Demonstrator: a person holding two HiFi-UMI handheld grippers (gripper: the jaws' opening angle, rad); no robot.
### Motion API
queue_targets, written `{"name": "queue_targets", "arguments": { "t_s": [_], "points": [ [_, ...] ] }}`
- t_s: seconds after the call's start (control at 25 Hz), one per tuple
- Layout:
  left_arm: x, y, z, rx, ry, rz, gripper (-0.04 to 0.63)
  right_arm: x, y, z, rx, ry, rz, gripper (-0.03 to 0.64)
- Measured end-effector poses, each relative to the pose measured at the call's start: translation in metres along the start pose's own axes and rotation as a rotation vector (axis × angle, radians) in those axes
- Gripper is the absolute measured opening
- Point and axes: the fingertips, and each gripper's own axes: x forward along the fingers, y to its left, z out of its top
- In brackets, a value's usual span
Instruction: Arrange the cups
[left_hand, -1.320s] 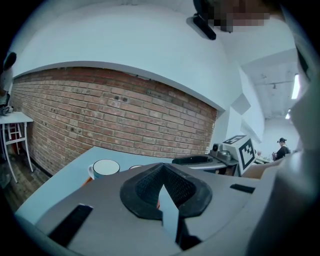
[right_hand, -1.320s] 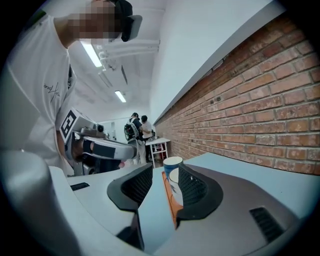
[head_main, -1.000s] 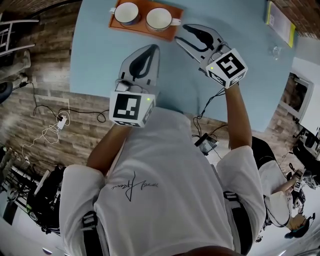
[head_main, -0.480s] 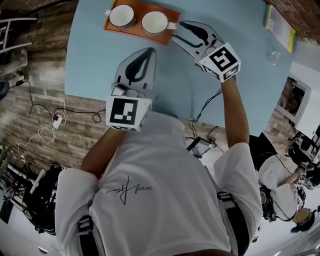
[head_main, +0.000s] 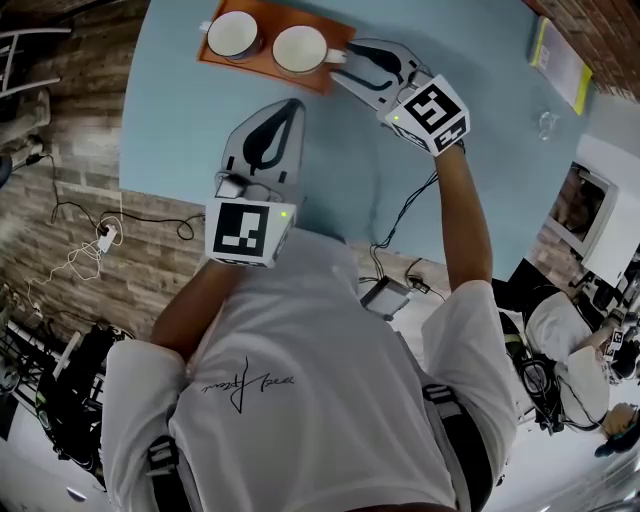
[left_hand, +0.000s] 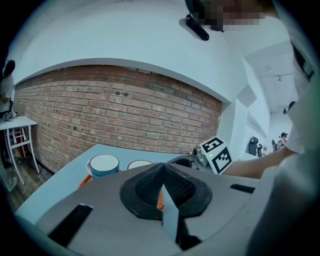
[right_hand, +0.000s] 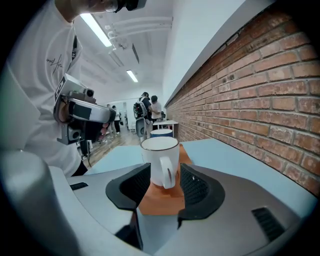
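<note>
1. Both cups stood upright on the orange tray (right_hand: 160, 202), side by side. The white cup (right_hand: 160, 160) was nearest the right fingers and the blue-sided cup (head_main: 232, 35) stood beyond it.
2. The right gripper (right_hand: 162, 187) had just been opening its fingers, and they stood wide. The white cup's handle pointed back into the gap at their tips, but neither pad pressed on it.
3. The left gripper (left_hand: 162, 172) had its fingers closed together on nothing. It was held over the table (head_main: 180, 120), well short of the tray.
4. Judged from this, the placing looked largely done. At most, the white cup's handle or spacing remained to be trimmed.
</note>
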Motion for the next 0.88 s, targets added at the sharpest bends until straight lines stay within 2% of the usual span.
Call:
{"name": "queue_targets", "arguments": {
  "t_s": [0.48, 0.72, 0.88],
  "points": [
    [0.005, 0.004, -0.002, 0.038, 0.026, 0.016, 0.008, 0.017, 0.001, -0.007, -0.041, 0.025, 0.096, 0.162],
    [0.007, 0.007, -0.005, 0.024, 0.040, 0.027, 0.008, 0.017, 0.003, -0.005, -0.054, 0.011, 0.131, 0.160],
    [0.006, 0.011, -0.005, 0.041, 0.034, 0.037, 0.008, 0.020, 0.009, -0.003, -0.044, -0.005, 0.168, 0.137]
  ]
}}
